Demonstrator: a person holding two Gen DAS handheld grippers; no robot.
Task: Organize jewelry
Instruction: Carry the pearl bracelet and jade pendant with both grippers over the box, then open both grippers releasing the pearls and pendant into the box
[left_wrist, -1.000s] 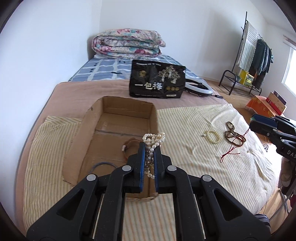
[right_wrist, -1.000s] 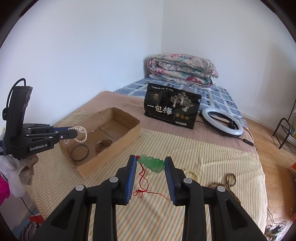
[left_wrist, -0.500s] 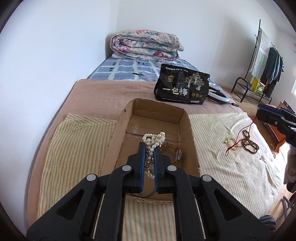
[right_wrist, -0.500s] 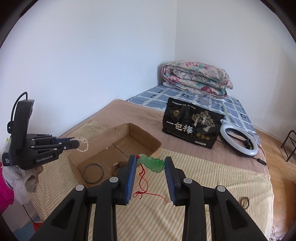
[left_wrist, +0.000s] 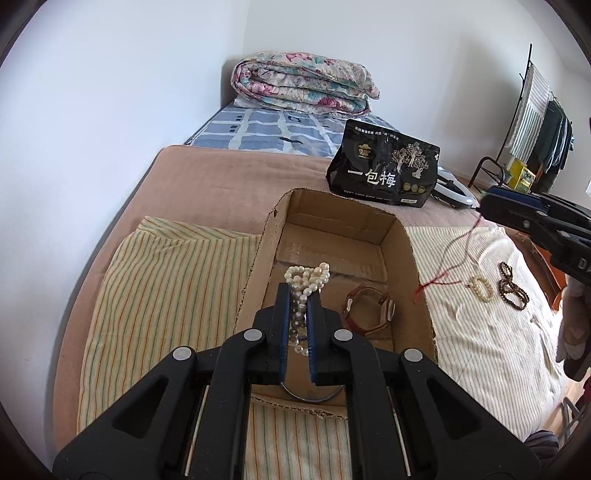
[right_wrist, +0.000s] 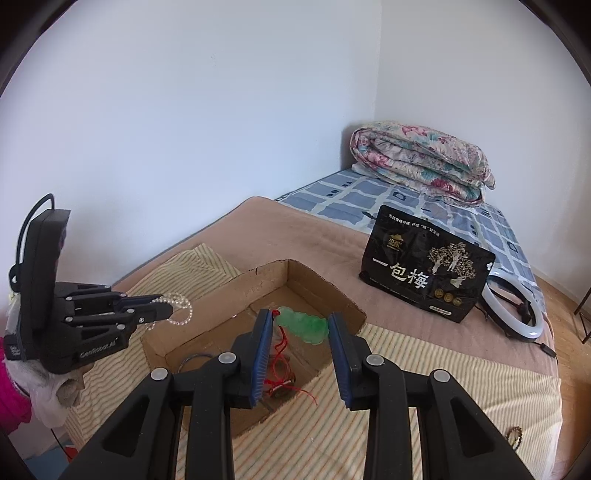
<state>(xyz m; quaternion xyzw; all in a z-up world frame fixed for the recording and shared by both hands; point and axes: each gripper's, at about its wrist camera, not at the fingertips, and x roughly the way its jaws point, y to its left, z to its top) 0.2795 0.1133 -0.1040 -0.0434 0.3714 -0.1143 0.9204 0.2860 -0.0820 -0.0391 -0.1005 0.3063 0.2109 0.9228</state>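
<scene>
Bright soft daylight, faint shadows, sharp focus, strong fisheye bending, dark corners

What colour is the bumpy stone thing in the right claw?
Green, on a red cord. The pendant shows best in the right wrist view.

On the glossy black stand-up foil pouch (left_wrist: 384, 168) sitting on my bed, big white characters read "一包梅", with a small gold emblem above them, gold tree drawings to the right and a row of small gold medallions beneath; the fine white line along its top edge is too small for me to read. On the black plastic body of my left gripper (right_wrist: 162, 310), seen from the right wrist, pale lettering reads "GenRobot.AI". On my right gripper (left_wrist: 495, 210), at the picture's edge, I make out only "DA".
</scene>
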